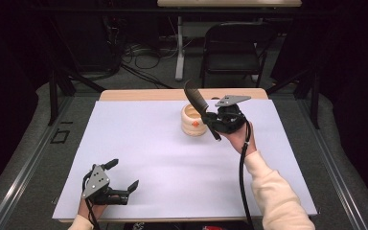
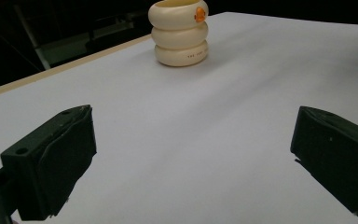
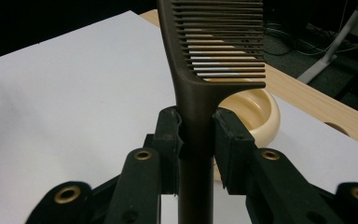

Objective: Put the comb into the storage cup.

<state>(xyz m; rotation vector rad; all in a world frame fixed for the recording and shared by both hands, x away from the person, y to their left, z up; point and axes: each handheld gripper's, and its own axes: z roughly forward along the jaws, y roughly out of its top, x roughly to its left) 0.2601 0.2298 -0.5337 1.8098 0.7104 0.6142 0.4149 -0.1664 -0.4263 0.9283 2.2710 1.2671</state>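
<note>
While resting low at the near table (image 1: pixel 139 158) edge, left gripper (image 1: pixel 123 176) spread wide and empty, cream ribbed cup (image 2: pixel 179 32) far ahead. Right gripper (image 1: pixel 210 120) raised beside that cup, clamped on dark comb (image 3: pixel 200 107) handle, teeth upward.

Bright on the white table (image 1: pixel 148 158); dark all around; soft, faint shadows; a bit blurry and grainy up close.

Holder (image 1: pixel 193 120) at table's (image 1: pixel 139 158) far middle, comb (image 1: pixel 197 101) above it.
</note>
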